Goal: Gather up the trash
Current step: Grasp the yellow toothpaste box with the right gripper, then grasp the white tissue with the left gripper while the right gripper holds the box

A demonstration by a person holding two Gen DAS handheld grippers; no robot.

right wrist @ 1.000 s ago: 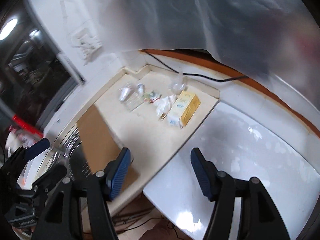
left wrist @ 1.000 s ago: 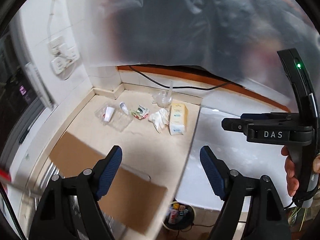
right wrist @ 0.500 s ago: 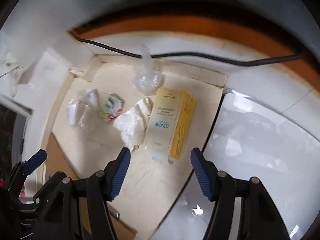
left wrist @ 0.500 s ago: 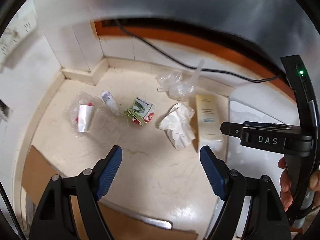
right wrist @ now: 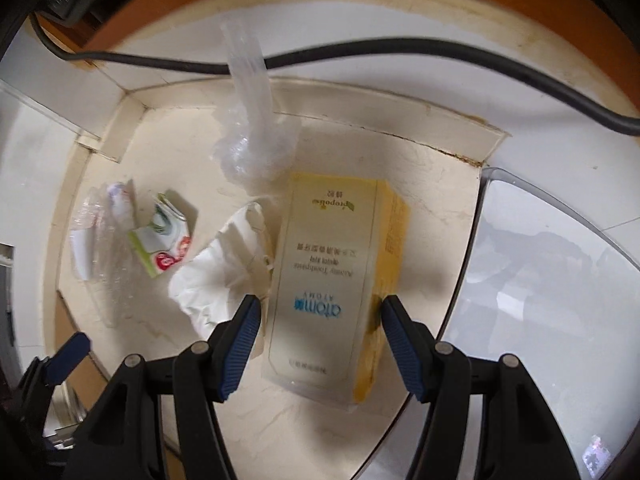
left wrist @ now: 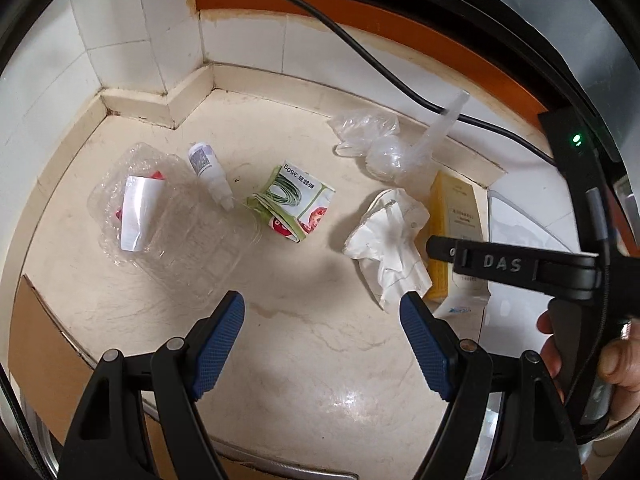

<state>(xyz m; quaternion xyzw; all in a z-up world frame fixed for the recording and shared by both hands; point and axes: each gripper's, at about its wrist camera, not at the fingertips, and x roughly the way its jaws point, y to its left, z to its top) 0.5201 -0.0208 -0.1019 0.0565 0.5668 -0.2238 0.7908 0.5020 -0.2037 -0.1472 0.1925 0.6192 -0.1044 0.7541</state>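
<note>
Trash lies on a cream stone counter [left wrist: 312,344]: a clear plastic tray [left wrist: 160,216] with a white slip, a small white bottle [left wrist: 210,174], a folded green wrapper [left wrist: 294,204], a crumpled tissue [left wrist: 388,248], a clear plastic bag [left wrist: 380,144] and a yellow toothpaste box [right wrist: 336,276]. My left gripper [left wrist: 322,344] is open and empty above bare counter, short of the wrapper and tissue. My right gripper [right wrist: 316,344] is open, its jaws on either side of the box's near end; contact cannot be told.
A black cable [right wrist: 400,52] runs along the tiled back wall. A glossy white appliance top [right wrist: 540,300] borders the counter on the right. A brown cardboard sheet [left wrist: 44,352] lies at the counter's near left edge. The wall corner [left wrist: 188,92] juts in at the back left.
Both grippers have moved forward and down toward the counter, so the trash looks much larger. The right gripper has come around the yellow box. Both jaws stay open.
</note>
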